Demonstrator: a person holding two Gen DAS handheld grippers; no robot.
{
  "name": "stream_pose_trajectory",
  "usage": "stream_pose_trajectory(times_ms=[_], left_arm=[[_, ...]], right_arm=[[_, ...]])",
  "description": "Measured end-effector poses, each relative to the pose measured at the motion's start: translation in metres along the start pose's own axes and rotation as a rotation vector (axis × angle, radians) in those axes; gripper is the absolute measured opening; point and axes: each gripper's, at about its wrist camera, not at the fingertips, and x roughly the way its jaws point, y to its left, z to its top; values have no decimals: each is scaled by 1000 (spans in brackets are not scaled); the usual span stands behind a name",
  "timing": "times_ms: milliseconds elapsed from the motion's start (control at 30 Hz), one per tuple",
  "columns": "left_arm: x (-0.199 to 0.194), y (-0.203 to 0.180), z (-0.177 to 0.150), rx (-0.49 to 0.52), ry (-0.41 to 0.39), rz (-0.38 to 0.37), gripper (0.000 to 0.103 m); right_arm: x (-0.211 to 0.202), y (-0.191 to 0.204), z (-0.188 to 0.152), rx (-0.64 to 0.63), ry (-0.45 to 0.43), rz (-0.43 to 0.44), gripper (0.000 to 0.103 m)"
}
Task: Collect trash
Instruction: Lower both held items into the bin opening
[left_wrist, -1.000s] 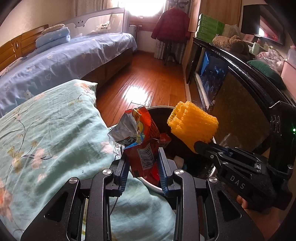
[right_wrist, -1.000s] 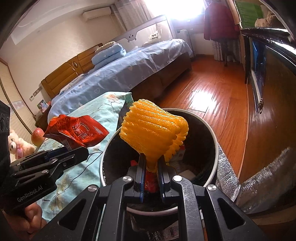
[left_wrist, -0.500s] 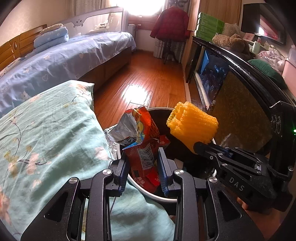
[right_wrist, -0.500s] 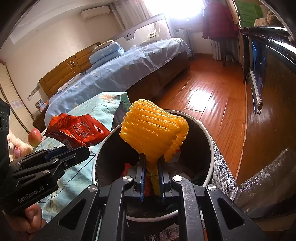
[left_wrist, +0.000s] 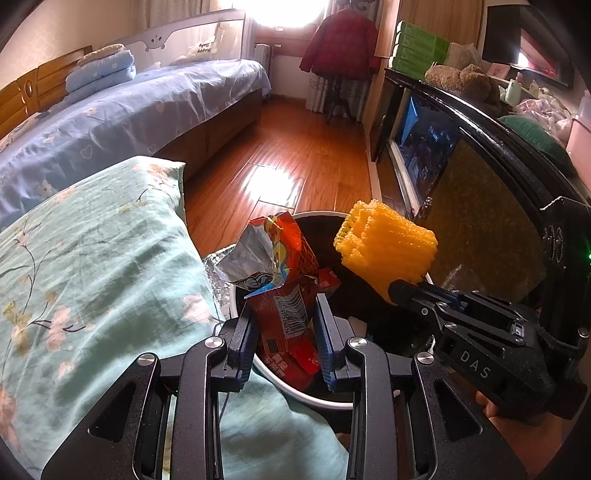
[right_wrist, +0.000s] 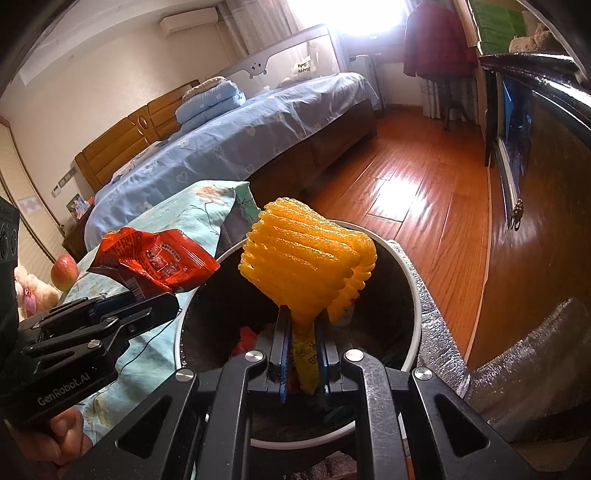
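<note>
The left gripper (left_wrist: 284, 332) is clamped on a red snack wrapper (left_wrist: 284, 280). Its fingers (left_wrist: 244, 343) now stand wider than they did a second ago, and the wrapper hangs looser between the pads, though contact is not lost. The wrapper's lower end dips inside the near rim of the bin (left_wrist: 295, 384). The gripper has also advanced over that interval, from above the quilt (left_wrist: 92, 277) beside the bin to above the bin mouth.

The right gripper (right_wrist: 301, 354) is closed on the stem of a yellow foam net (right_wrist: 306, 258). Here too the jaws have eased slightly, and the squeezed foam tail (right_wrist: 306, 365) now shows between them. The net's bulk stands over the middle of the bin. Earlier trash lies at the bin's bottom (right_wrist: 245, 338).

Judgement: both items are positioned over the opening and release is beginning on both sides. Each should fall inside. The wrapper, nearest the rim, carries the greater risk of catching on the edge or sliding onto the quilt.

Beyond the bin, on the quilt's far side, an apple (right_wrist: 64, 271) sits untouched. Whether it counts as trash cannot be determined. Farther off lie the wood floor (left_wrist: 295, 147) and a blue bed (left_wrist: 129, 122).
</note>
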Motion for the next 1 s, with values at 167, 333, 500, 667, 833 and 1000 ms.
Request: stream_pose_trajectory(times_ms=[167, 333, 500, 667, 833, 1000], left_arm=[[2, -1, 1, 6, 0, 4, 27], [2, 0, 1, 8, 1, 4, 27], [2, 0, 0, 11, 0, 5, 27], [3, 0, 1, 13, 1, 6, 27], [3, 0, 1, 12, 1, 5, 27], [3, -1, 1, 13, 3, 4, 27]], right_arm=[[0, -2, 1, 6, 3, -4, 12], [-1, -3, 2, 2, 3, -6, 12], [-1, -4, 3, 3, 6, -5, 12], [0, -4, 3, 1, 10, -6, 12], [0, -4, 3, 1, 8, -7, 12], [0, -5, 4, -3, 9, -9, 12]])
